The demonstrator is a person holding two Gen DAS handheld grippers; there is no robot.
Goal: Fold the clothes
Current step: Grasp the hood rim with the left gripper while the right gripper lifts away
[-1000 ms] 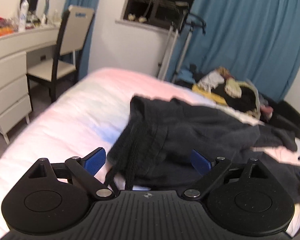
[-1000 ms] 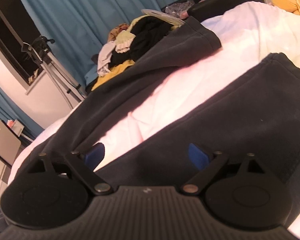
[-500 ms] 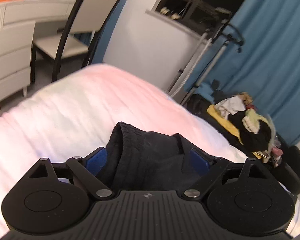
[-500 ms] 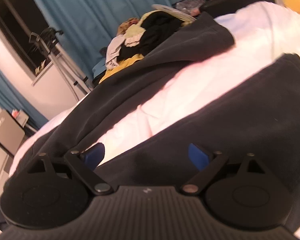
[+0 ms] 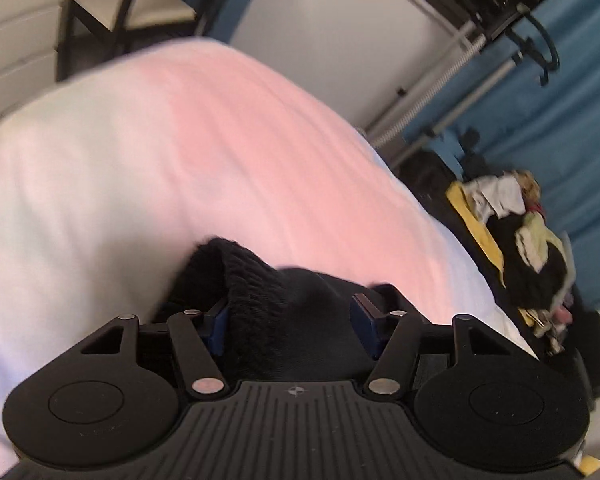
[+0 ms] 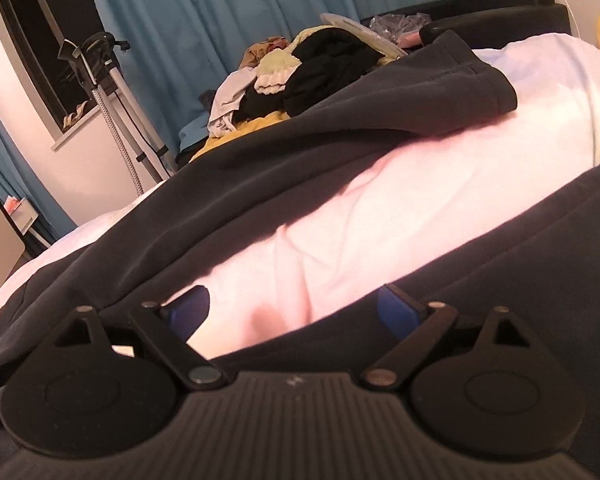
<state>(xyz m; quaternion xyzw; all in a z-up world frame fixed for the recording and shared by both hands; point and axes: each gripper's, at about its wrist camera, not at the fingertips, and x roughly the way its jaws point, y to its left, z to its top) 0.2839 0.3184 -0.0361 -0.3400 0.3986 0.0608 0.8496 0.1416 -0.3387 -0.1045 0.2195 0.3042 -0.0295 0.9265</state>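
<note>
A: In the left wrist view, the left gripper (image 5: 290, 320) is closing its jaws, and the ribbed waistband (image 5: 256, 292) of the dark trousers (image 5: 300, 328) sits bunched between the blue pads (image 5: 216, 326). Whether the pads already press the cloth cannot be told from here.

B: And the right gripper (image 6: 296, 310)?

A: Its jaws stand wide apart and hold nothing. They hover low over the white duvet (image 6: 340, 220), in the gap between the two trouser legs (image 6: 340, 128), one pad near each leg.

B: So how far along is the folding?

A: Barely begun, by the look of it. The trousers lie spread on the bed, legs splayed apart, with no fold visible. The legs likely have to be brought together and the length doubled over.

B: Anything else waiting?

A: A heap of mixed clothes (image 6: 300, 76) lies beyond the bed against the blue curtain (image 6: 220, 8), all unfolded.
</note>
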